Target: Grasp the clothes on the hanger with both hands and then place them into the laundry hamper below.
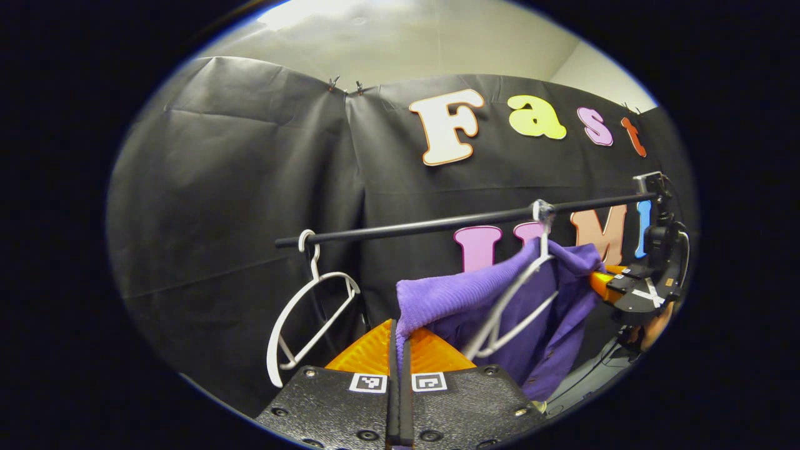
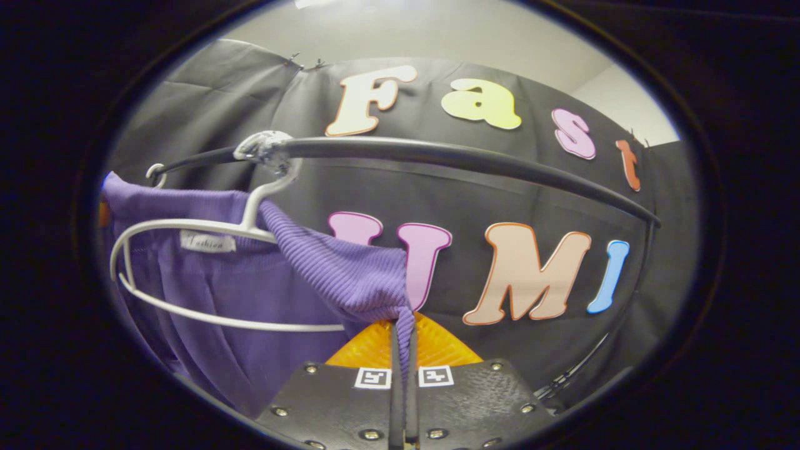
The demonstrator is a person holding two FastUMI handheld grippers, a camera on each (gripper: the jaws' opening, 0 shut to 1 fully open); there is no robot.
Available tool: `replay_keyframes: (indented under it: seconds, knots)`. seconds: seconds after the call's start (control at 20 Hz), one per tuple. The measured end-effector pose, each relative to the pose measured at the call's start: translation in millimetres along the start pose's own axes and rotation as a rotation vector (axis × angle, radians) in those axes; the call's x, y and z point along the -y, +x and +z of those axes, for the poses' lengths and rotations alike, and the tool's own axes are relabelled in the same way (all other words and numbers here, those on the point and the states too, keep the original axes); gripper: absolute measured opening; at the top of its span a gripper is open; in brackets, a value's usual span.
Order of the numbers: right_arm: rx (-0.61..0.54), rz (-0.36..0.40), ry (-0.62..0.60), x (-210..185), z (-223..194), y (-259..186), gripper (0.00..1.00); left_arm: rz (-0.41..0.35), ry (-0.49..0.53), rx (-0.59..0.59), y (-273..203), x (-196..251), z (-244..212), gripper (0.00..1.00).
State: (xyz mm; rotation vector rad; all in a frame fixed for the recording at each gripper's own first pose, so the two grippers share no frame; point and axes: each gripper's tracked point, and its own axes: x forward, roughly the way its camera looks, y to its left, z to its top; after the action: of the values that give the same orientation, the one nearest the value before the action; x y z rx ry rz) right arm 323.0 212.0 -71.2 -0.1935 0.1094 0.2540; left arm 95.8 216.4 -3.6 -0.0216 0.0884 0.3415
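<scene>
A purple ribbed garment (image 1: 475,306) hangs from a white hanger (image 1: 512,300) hooked on a black rail (image 1: 437,223). My left gripper (image 1: 399,340) is shut on the garment's left shoulder, the cloth pinched between its fingers. Farther off at the right, the other gripper (image 1: 637,289) holds the opposite shoulder. In the right gripper view, my right gripper (image 2: 403,337) is shut on a corner of the purple garment (image 2: 275,275), which is pulled off the end of the white hanger (image 2: 206,231). The hanger's hook sits on the rail (image 2: 437,153).
An empty white hanger (image 1: 309,312) hangs at the rail's left end. The black cloth wall (image 1: 237,187) stands close behind the rail. The rail's right upright (image 2: 647,250) drops down at its far end, with cables below it.
</scene>
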Motion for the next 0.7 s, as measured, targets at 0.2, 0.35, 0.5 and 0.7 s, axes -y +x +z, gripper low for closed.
replay_keyframes:
  seconds: [0.2, 0.35, 0.5, 0.7]
  knots:
    - [0.012, -0.095, 0.008, 21.0, 5.2, 23.9, 0.07, -0.074, -0.004, 0.015, 42.5, 6.5, 8.6, 0.00]
    - [0.025, -0.164, 0.020, 33.6, 6.1, 37.9, 0.02, -0.135, 0.011, 0.029, 67.1, 13.6, 12.0, 0.00]
    - [0.050, -0.220, 0.030, 41.7, 6.9, 50.0, 0.00, -0.193, 0.014, 0.038, 82.1, 23.8, 12.1, 0.00]
    - [0.074, -0.287, 0.027, 48.4, -4.2, 69.4, 0.02, -0.257, 0.007, 0.050, 101.2, 38.0, 11.4, 0.00]
